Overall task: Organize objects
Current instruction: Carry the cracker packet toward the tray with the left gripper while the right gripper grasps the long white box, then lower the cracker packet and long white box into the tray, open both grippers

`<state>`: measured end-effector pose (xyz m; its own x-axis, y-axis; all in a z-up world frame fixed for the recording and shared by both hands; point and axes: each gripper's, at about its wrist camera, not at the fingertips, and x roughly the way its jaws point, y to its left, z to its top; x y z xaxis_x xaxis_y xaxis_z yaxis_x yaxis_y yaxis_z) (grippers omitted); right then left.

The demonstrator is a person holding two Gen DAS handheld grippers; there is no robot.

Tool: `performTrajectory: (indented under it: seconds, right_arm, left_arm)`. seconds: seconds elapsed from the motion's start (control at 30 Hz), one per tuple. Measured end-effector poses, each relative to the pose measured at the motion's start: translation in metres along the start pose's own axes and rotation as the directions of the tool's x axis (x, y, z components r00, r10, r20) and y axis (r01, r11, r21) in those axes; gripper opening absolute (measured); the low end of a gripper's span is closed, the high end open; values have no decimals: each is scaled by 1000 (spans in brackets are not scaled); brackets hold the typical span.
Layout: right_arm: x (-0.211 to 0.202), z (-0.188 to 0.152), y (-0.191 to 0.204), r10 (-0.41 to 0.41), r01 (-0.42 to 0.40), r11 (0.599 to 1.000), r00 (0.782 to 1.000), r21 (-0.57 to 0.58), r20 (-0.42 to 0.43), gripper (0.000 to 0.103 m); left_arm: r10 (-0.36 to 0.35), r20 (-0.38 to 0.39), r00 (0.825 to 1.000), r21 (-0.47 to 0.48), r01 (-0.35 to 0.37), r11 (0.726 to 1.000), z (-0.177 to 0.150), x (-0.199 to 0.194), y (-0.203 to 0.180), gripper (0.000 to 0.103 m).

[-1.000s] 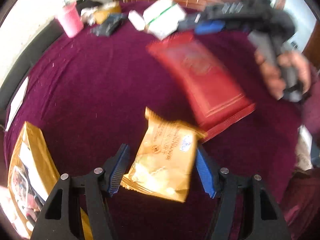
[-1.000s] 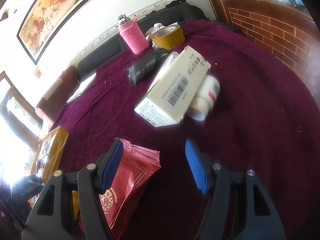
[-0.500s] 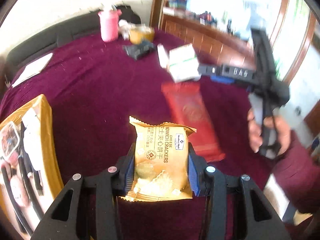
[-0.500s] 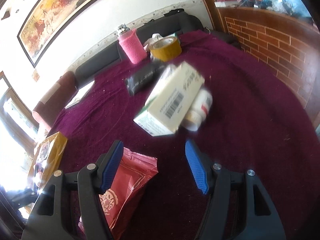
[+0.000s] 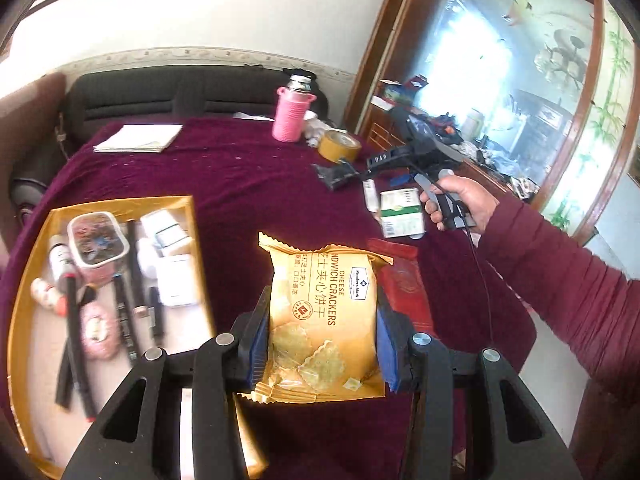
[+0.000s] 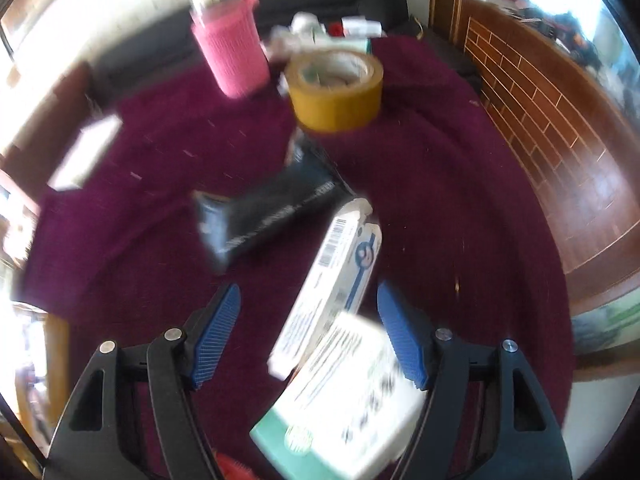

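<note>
A gold cracker packet (image 5: 324, 320), printed "Cheese Sandwich Crackers" with pictured round crackers, is seen upright at the centre of the left wrist view, lifted above the tablecloth (image 5: 240, 184). To the left of the packet, a gold tray (image 5: 188, 204) is seen on the cloth, filled with pens, small tubes and a rounded tin; its contents are blurred. To the right of the packet, partly behind it, a red packet (image 5: 404, 284) is laid flat. Beyond that, a white and green box (image 5: 402, 212) is seen, and the right gripper (image 5: 378, 158) is held over it by a hand (image 5: 460, 204) in a dark red sleeve.

The table is covered in deep purple cloth. Far behind the packet, a white pad (image 5: 140, 138), a pink bottle (image 5: 292, 114), a roll of yellow tape (image 5: 340, 146) and a black pouch (image 5: 336, 174) are set out. A dark sofa, a white wall and a wood-framed glass partition are seen past the table.

The left gripper (image 5: 322, 340) is clamped on the cracker packet, its blue pads (image 5: 258, 336) pressed to both side edges.

In the right wrist view, blurred by motion, the right gripper (image 6: 308, 328) is spread wide, nothing gripped. Between its pads (image 6: 216, 332) a slim white box (image 6: 332, 288) and the white and green box (image 6: 344, 400) are seen on the cloth; contact cannot be judged.
</note>
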<state>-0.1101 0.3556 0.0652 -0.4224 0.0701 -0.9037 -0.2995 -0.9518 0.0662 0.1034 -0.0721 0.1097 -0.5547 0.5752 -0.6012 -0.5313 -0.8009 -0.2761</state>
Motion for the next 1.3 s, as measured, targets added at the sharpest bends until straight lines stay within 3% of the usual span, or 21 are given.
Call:
performTrajectory:
  seconds: [0.13, 0.17, 0.37, 0.47, 0.63, 0.8, 0.87, 1.07, 1.2, 1.3]
  right_arm:
    - [41, 13, 4, -154, 154, 988, 982, -15, -111, 56]
    - [48, 14, 3, -173, 172, 985, 976, -16, -134, 41]
    - [38, 7, 8, -175, 169, 984, 975, -55, -137, 20]
    - [27, -1, 12, -128, 122, 991, 985, -55, -119, 13]
    - [-5, -21, 16, 7, -9, 998, 999, -56, -43, 12]
    - [-41, -50, 34, 183, -181, 982, 982, -60, 37, 11]
    - [-64, -64, 46, 261, -254, 963, 963, -90, 74, 11]
    - [-124, -102, 104, 486, -460, 863, 868, -207, 99, 12]
    - [-146, -127, 157, 602, -571, 769, 798, -287, 27, 12]
    - [-144, -147, 194, 648, -626, 712, 761, -317, -47, 12]
  left_arm:
    - [31, 14, 999, -60, -30, 998, -4, -8, 28, 39]
    - [42, 19, 999, -74, -41, 996, -4, -7, 34, 39]
    - [79, 24, 997, -162, -74, 984, -14, -12, 69, 39]
    - [96, 41, 995, -189, -87, 978, -18, -20, 80, 39]
    - [145, 66, 987, -227, -127, 966, -26, -38, 97, 39]
    - [222, 73, 972, -263, -196, 945, -35, -61, 112, 39]
    - [238, 73, 969, -280, -209, 937, -38, -69, 119, 39]
    - [311, 51, 949, -262, -288, 921, -39, -80, 130, 39]
    - [380, 16, 925, -204, -369, 907, -37, -73, 139, 39]
    - [408, -22, 913, -200, -403, 893, -38, -63, 158, 39]
